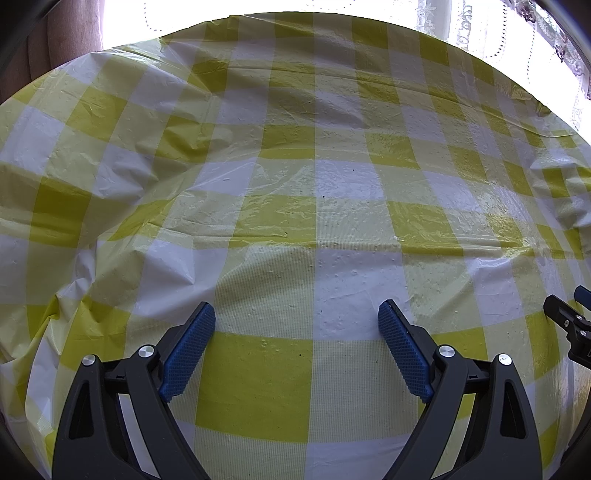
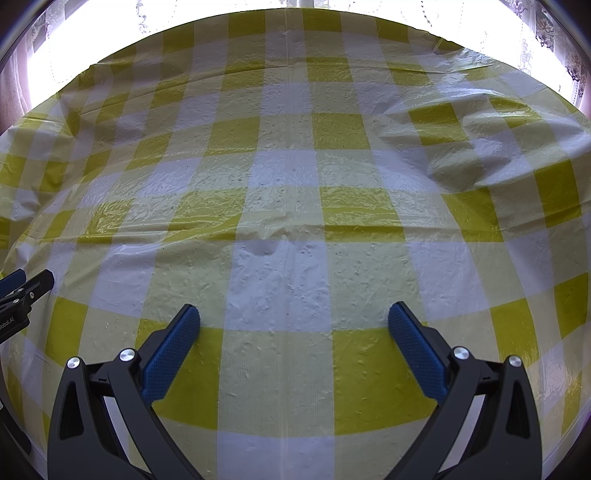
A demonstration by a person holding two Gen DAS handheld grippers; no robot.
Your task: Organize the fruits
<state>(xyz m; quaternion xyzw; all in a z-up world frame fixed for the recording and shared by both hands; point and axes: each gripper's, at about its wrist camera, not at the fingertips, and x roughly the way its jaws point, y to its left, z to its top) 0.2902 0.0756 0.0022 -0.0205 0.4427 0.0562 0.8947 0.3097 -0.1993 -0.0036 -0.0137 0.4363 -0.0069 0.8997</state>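
No fruit shows in either view. My left gripper (image 1: 296,314) hangs open over a yellow-and-white checked tablecloth (image 1: 295,177), its blue pads (image 1: 188,350) wide apart with nothing between them. My right gripper (image 2: 294,314) is open too, above the same cloth (image 2: 288,173), and holds nothing. Each gripper appears at the edge of the other's view: the right gripper (image 1: 576,325) at the far right of the left wrist view, the left gripper (image 2: 18,295) at the far left of the right wrist view.
The plastic cloth is wrinkled, with raised folds at the left (image 1: 92,229) and at the back right (image 2: 480,147). Bright windows with lace curtains (image 1: 480,33) stand behind the table's far edge. A dark brown surface (image 1: 55,48) shows at the back left.
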